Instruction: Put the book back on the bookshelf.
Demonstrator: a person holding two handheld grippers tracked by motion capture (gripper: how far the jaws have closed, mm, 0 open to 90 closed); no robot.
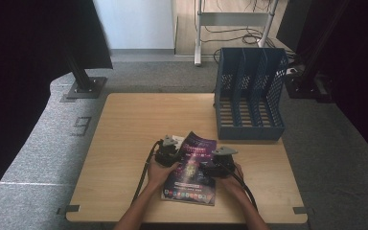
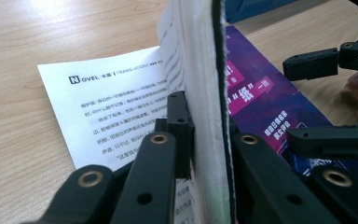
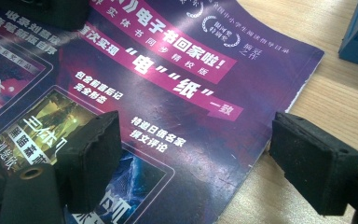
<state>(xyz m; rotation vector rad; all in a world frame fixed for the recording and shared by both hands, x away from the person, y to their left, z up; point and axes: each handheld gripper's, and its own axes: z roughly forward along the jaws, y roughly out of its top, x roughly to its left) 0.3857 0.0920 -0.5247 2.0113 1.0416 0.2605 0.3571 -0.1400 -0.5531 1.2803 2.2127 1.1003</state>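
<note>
The magazine (image 1: 191,167) lies on the worktop (image 1: 124,143), in front of the blue file rack (image 1: 250,93). The left gripper (image 2: 205,135) has its fingers (image 2: 179,116) clenched on the raised edge of the magazine's upper pages. The right gripper (image 3: 205,154) has its fingers (image 3: 91,156) released, straddling the magazine's right edge without pressing it.

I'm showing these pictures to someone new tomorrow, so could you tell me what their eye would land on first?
Most likely the purple magazine lying near the front edge of the wooden table, between the person's two hands. The left gripper has clamped a thick sheaf of its pages and stood it upright, baring a printed white page, while the right gripper hovers open across the cover's edge. Behind, at the table's far right, stands a blue slotted file rack.
</note>
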